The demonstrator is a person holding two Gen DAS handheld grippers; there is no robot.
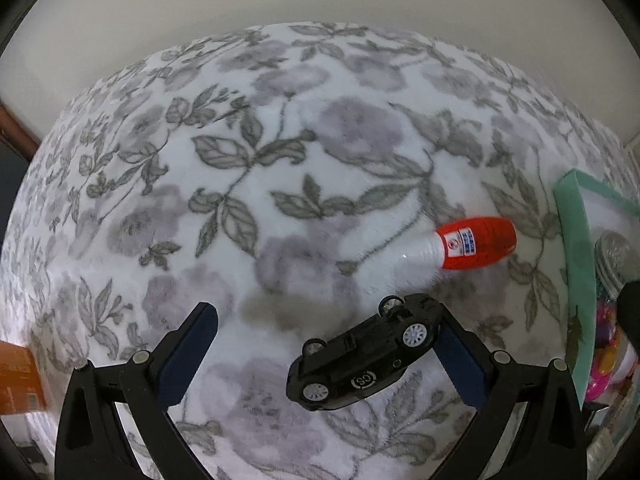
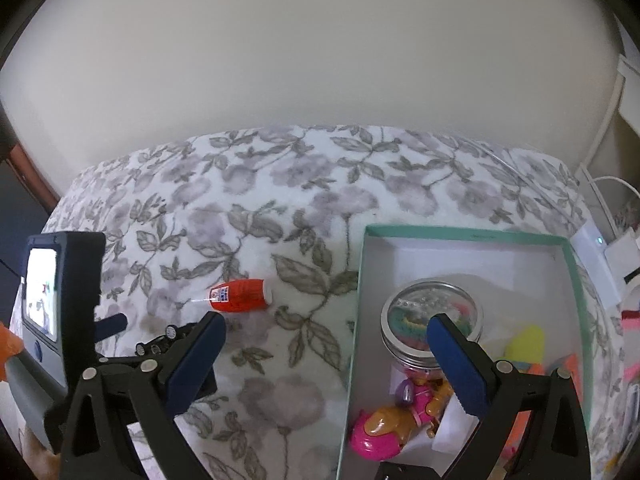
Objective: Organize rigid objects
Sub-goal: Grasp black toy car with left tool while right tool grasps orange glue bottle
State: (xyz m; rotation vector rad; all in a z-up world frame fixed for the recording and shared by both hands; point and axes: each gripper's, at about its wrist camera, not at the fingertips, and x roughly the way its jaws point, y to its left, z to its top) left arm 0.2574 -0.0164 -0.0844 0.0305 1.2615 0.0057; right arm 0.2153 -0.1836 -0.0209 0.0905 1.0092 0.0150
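Note:
A black toy car (image 1: 360,360) lies overturned on the floral blanket (image 1: 240,200), wheels up, between the fingers of my open left gripper (image 1: 320,310) and close against the right finger. An orange-red glue bottle (image 1: 474,244) with a white end lies just beyond it. My right gripper (image 2: 326,320) is open and holds nothing; it hangs over the left wall of a teal box (image 2: 356,320). In the box are a clear jar (image 2: 416,320) with a metal lid and a pink and orange toy (image 2: 384,432). The right wrist view also shows the glue bottle (image 2: 240,295) and part of the car (image 2: 160,346).
The teal box's rim (image 1: 568,240) stands at the right of the left wrist view. A yellow piece (image 2: 526,344) lies in the box. White cables and a charger (image 2: 596,248) sit past the box's right wall. An orange object (image 1: 16,380) is at the left. A pale wall lies behind the blanket.

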